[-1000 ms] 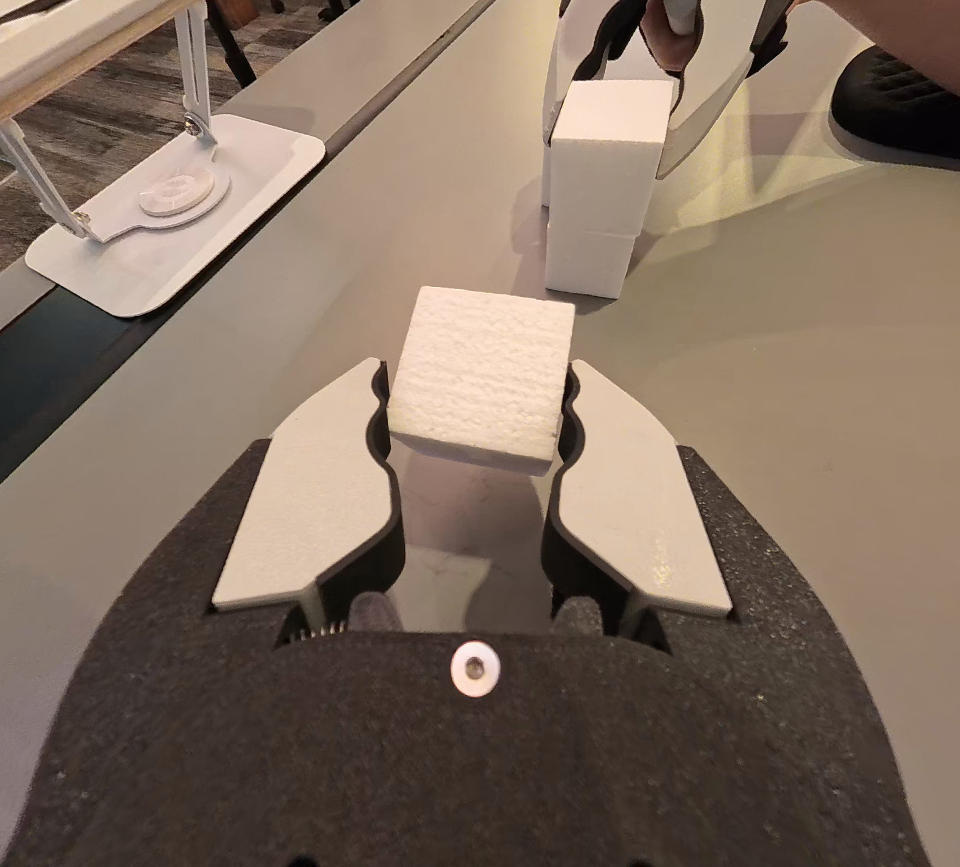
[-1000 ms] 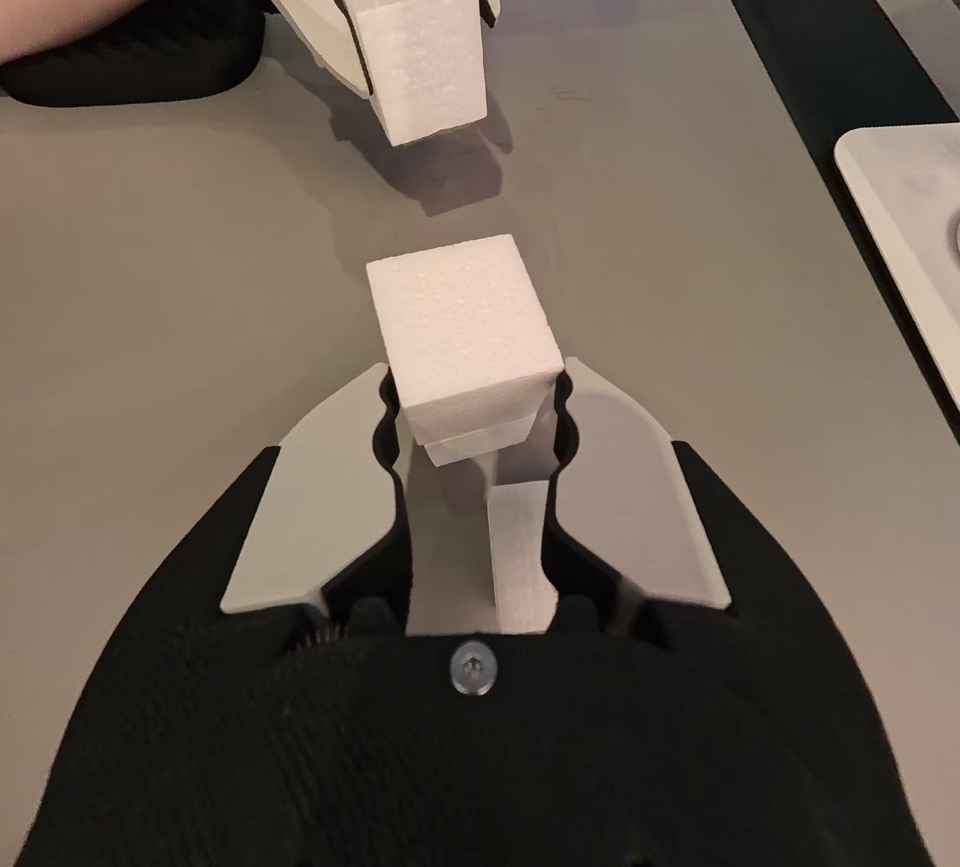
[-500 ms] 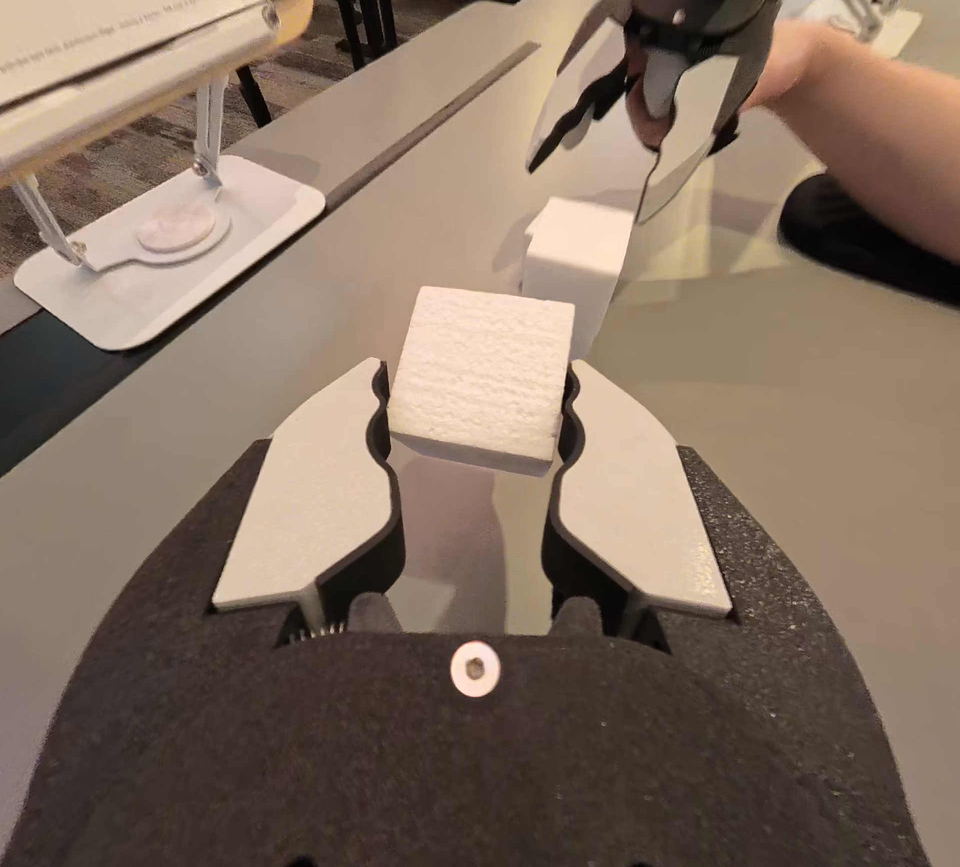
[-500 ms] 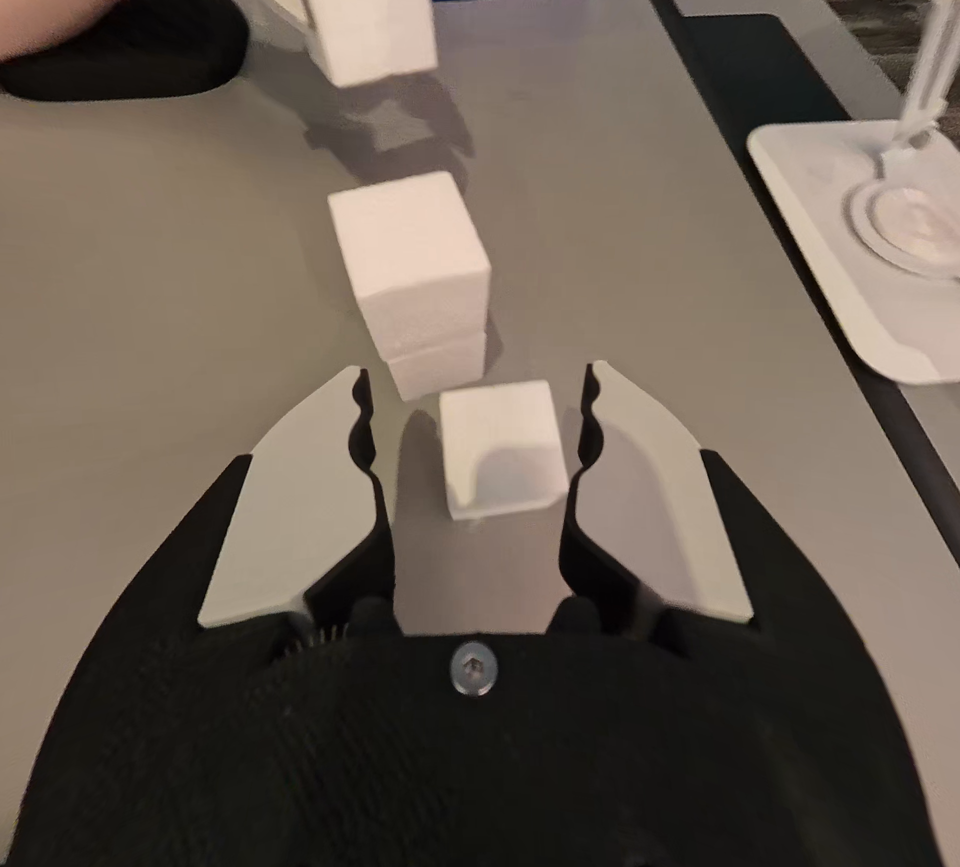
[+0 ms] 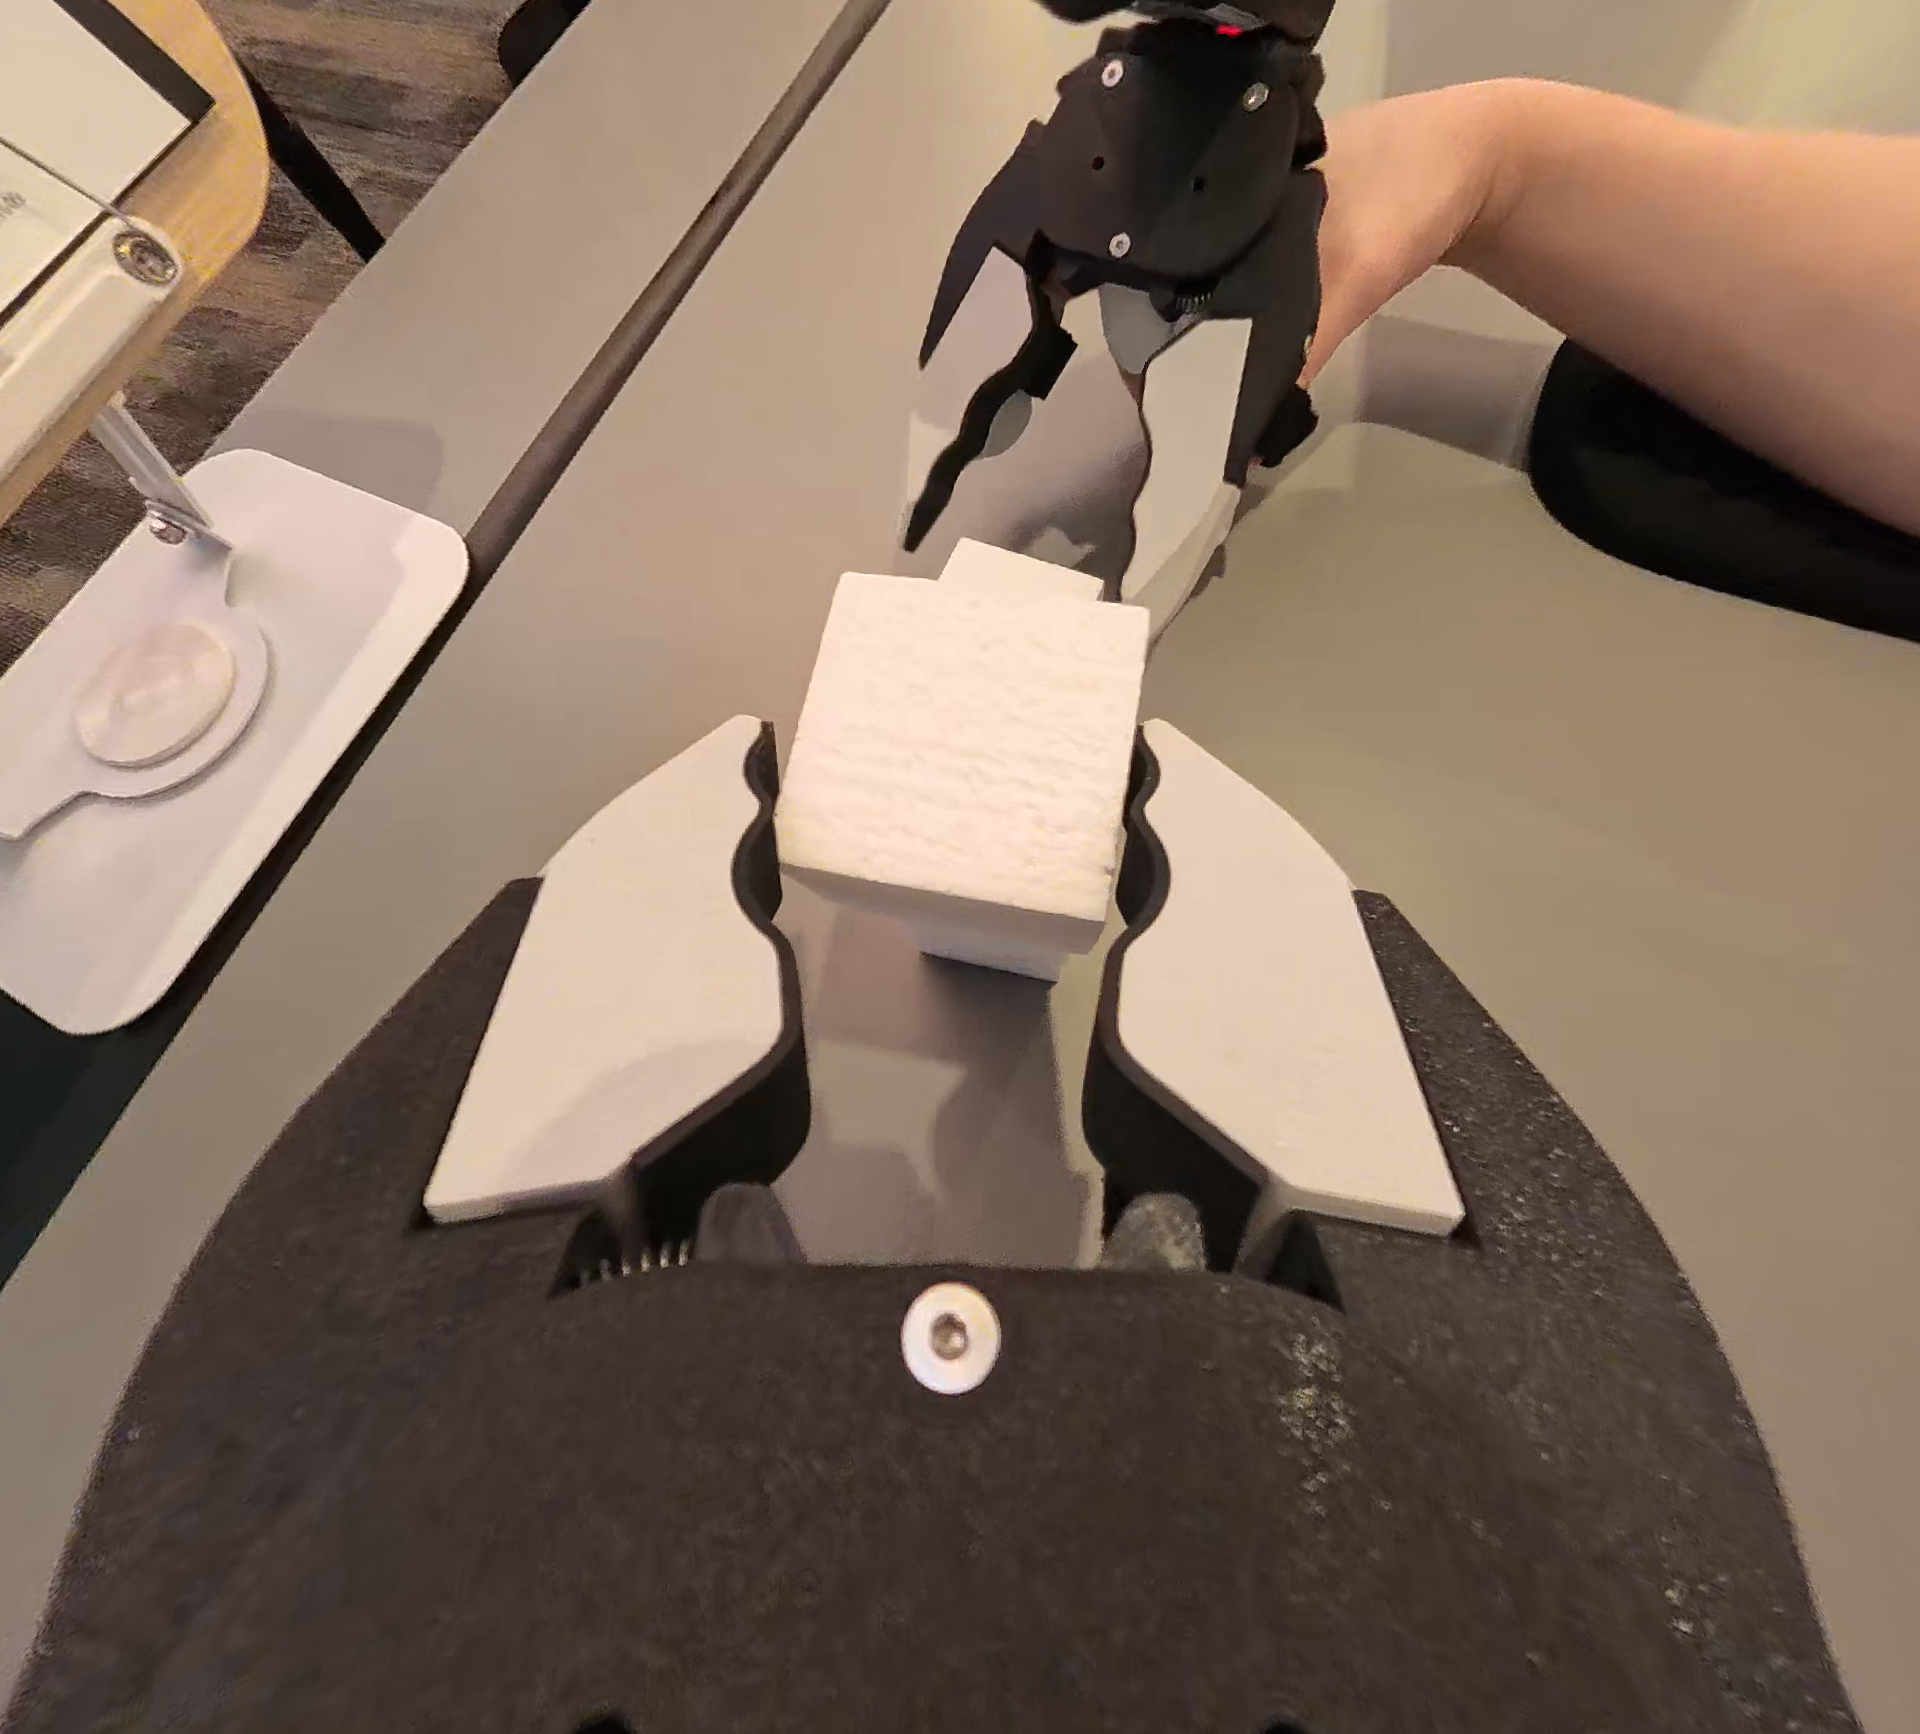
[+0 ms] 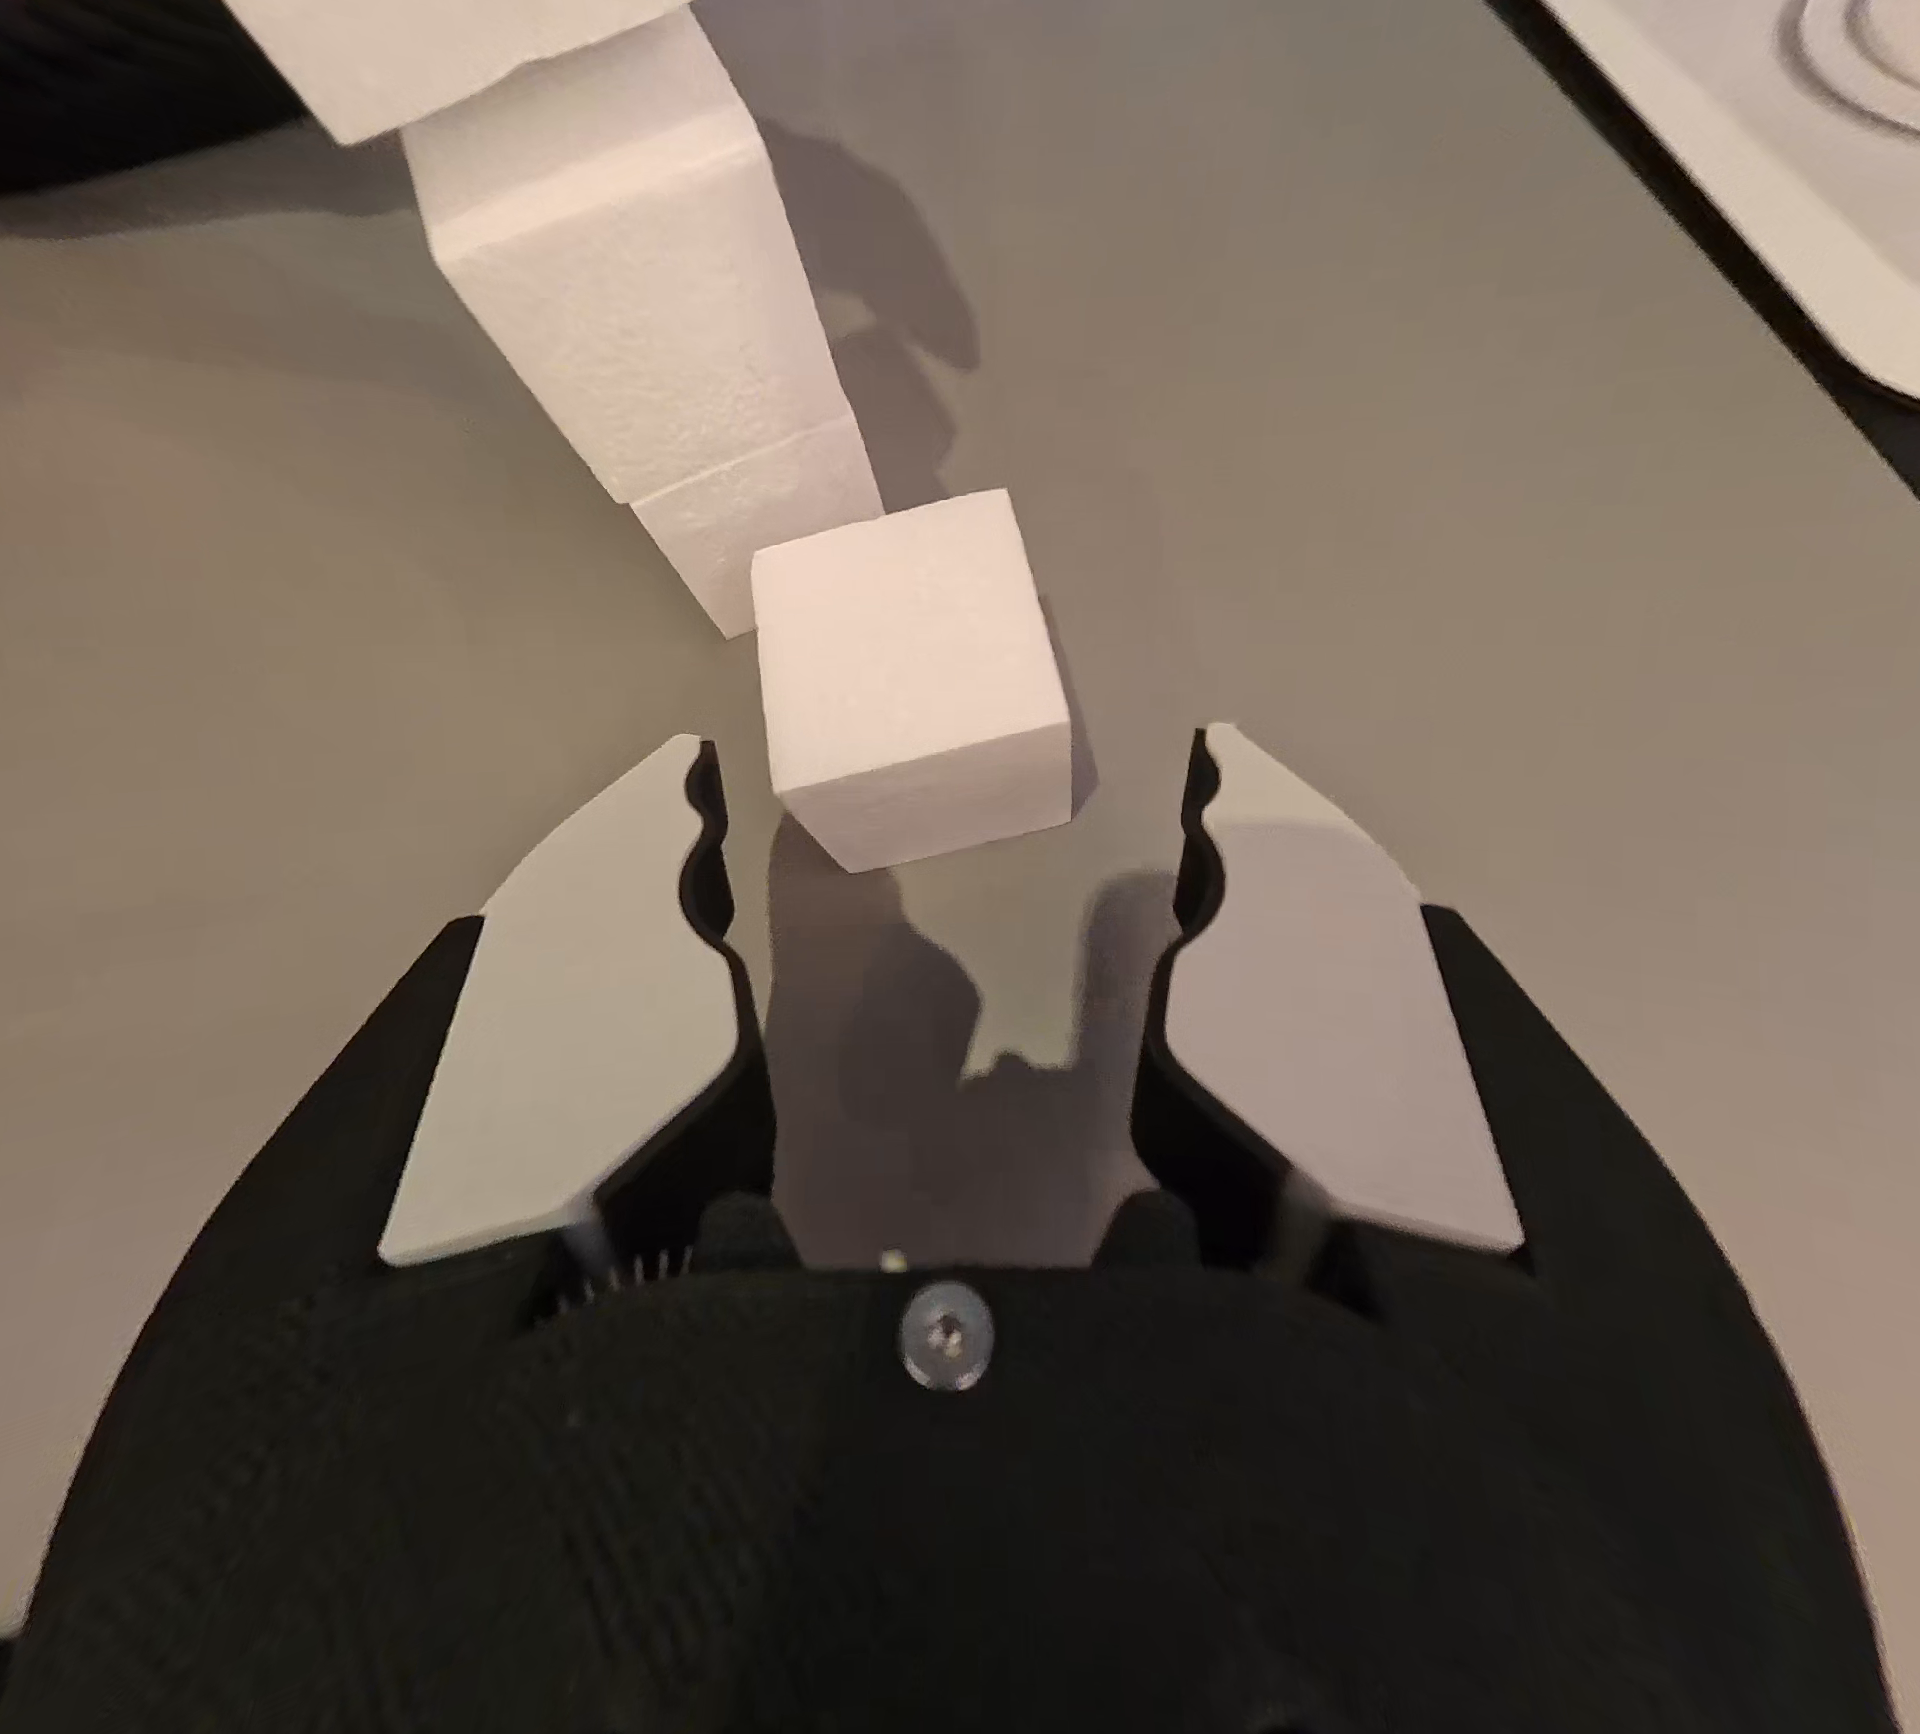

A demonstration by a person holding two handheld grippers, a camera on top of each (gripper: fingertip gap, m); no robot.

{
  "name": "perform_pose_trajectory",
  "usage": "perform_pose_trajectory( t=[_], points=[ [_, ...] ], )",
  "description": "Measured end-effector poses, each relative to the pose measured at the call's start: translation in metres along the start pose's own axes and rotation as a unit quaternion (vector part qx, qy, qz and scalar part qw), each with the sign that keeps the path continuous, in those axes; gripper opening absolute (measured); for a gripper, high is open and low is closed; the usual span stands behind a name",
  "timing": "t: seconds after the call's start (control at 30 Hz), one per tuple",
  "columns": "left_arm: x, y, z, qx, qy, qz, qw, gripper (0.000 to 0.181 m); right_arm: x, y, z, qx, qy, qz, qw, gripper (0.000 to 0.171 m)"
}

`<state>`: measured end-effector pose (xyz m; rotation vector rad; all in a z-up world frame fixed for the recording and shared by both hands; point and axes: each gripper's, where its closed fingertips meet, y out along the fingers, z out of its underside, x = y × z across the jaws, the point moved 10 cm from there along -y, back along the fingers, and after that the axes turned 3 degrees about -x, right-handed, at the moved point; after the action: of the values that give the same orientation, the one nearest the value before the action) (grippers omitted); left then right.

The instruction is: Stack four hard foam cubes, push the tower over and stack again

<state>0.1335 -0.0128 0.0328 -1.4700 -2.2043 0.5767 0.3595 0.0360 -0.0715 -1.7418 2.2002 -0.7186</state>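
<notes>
Left gripper (image 5: pixel 951 801), pinching cube 3 (image 5: pixel 961 749), has moved over the 2-cube stack (image 6: pixel 665 313). Right gripper (image 6: pixel 951 811), spread, now faces loose cube 4 (image 6: pixel 904 676): next pick.

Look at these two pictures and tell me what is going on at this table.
A person is stacking white foam cubes with a hand-held tool in each hand. The left tool grips a cube at the top of a stack of two cubes on the grey table; whether it already rests there is unclear. The right tool is open, just behind the fourth cube, which lies loose on the table beside the stack.
</notes>
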Motion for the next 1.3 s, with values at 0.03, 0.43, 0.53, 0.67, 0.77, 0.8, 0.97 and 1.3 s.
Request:
perform_pose_trajectory(
  t=[0.03,0.43,0.53,0.67,0.77,0.8,0.97,1.3],
  points=[
    [0.000,0.001,0.000,0.000,0.000,0.003,1.000,0.063,0.000,0.002,0.001,0.004,0.001,0.001,1.000,0.086],
    [0.003,0.013,0.005,-0.001,0.005,0.015,1.000,0.063,-0.004,0.005,0.007,0.006,0.024,-0.011,1.000,0.085],
    [0.005,0.011,0.006,-0.003,0.003,0.018,1.000,0.066,-0.003,0.006,0.005,0.001,0.024,-0.016,1.000,0.085],
    [0.007,0.004,0.005,-0.024,-0.013,0.013,1.000,0.089,-0.001,0.014,0.004,0.019,0.013,-0.015,1.000,0.083],
    [0.007,-0.015,0.003,-0.063,-0.036,0.018,0.997,0.097,0.000,0.013,0.005,0.036,0.001,-0.020,0.999,0.059],
    [0.007,-0.025,0.004,-0.079,-0.039,0.019,0.996,0.097,-0.001,0.009,0.006,0.032,0.004,-0.020,0.999,0.059],
    [0.024,-0.077,0.031,-0.115,-0.044,-0.022,0.992,0.090,-0.020,-0.038,-0.002,-0.068,0.054,0.021,0.996,0.059],
    [0.059,-0.097,0.091,-0.142,-0.166,0.041,0.975,0.085,0.051,-0.065,-0.145,-0.172,-0.038,-0.064,0.982,0.059]
  ],
)
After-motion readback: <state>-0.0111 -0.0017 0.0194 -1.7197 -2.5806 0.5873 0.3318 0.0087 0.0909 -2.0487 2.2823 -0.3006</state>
